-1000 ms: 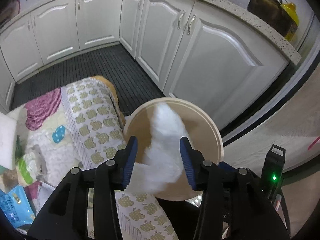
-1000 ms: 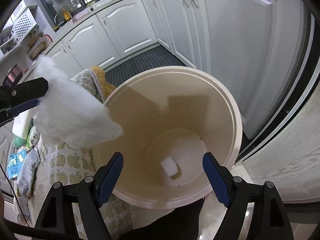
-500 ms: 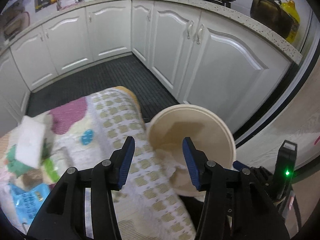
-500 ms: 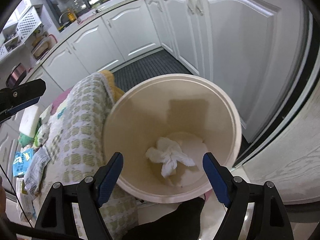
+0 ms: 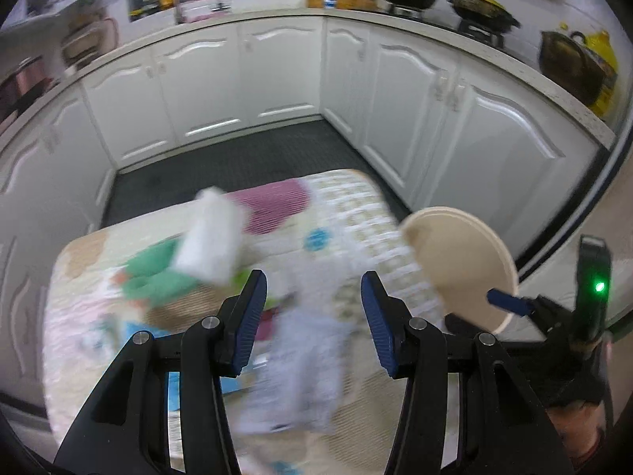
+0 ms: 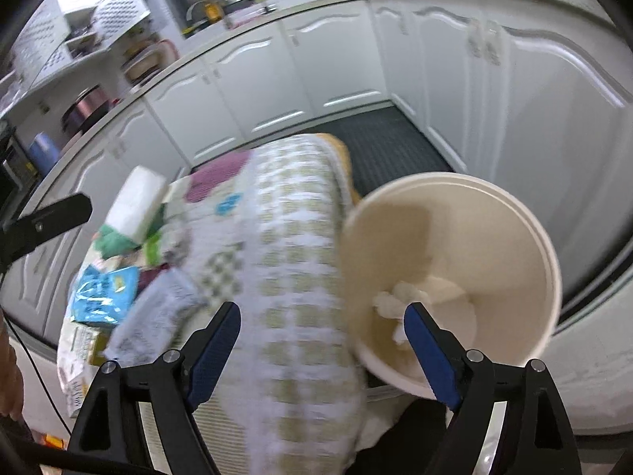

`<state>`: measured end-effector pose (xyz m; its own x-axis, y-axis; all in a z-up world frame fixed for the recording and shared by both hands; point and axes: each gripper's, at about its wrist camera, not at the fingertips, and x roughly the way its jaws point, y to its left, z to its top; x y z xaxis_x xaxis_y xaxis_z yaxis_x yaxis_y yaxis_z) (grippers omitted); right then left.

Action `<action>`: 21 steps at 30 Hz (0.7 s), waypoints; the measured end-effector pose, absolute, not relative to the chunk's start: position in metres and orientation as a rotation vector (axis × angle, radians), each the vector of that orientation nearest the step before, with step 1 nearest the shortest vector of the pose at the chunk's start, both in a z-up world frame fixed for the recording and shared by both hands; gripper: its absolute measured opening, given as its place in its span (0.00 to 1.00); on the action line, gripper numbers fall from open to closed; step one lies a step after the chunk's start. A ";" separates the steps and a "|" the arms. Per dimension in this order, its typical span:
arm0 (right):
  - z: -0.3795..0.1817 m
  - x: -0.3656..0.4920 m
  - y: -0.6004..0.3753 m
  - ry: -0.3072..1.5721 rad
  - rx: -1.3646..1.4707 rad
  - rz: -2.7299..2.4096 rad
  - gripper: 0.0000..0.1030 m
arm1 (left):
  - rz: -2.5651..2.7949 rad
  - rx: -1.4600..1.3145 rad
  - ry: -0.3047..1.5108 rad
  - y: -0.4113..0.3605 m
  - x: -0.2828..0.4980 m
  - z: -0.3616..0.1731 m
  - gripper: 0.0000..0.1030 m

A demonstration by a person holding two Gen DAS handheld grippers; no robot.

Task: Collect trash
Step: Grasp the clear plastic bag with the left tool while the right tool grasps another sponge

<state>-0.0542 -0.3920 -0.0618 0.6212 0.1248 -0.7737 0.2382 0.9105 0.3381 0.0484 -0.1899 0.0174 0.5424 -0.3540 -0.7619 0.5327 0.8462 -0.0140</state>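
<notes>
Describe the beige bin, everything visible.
The beige bin is round, looks like smooth plastic, with a stepped rim and no lid. It stands upright on the floor beside the cloth-covered table, near the white cabinets. Crumpled white tissue lies at its bottom. Neither gripper touches it.

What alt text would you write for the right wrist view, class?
An empty right gripper, its jaws opening, hangs over a patterned cloth, beside a beige bin holding a crumpled tissue. Wrappers and a white pack lie left; white cabinets stand behind.

Both wrist views angled down, sharing bin [image 5: 463,261]
</notes>
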 end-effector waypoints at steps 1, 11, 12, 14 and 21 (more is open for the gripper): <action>-0.059 -0.049 -0.385 0.908 0.429 -0.049 0.81 | -0.509 0.228 0.847 -0.175 0.051 0.016 0.47; -0.039 0.015 -0.319 0.906 0.433 0.103 0.83 | -0.286 0.105 0.885 -0.034 0.090 -0.007 0.47; -0.038 0.022 -0.314 0.904 0.439 0.112 0.84 | -0.271 0.087 0.887 -0.024 0.093 -0.009 0.47; -0.034 0.041 -0.301 0.899 0.451 0.133 0.86 | -0.249 0.055 0.889 -0.006 0.097 -0.016 0.47; -0.031 0.107 -0.267 0.924 0.462 0.159 0.88 | -0.219 -0.045 0.914 0.017 0.120 -0.043 0.47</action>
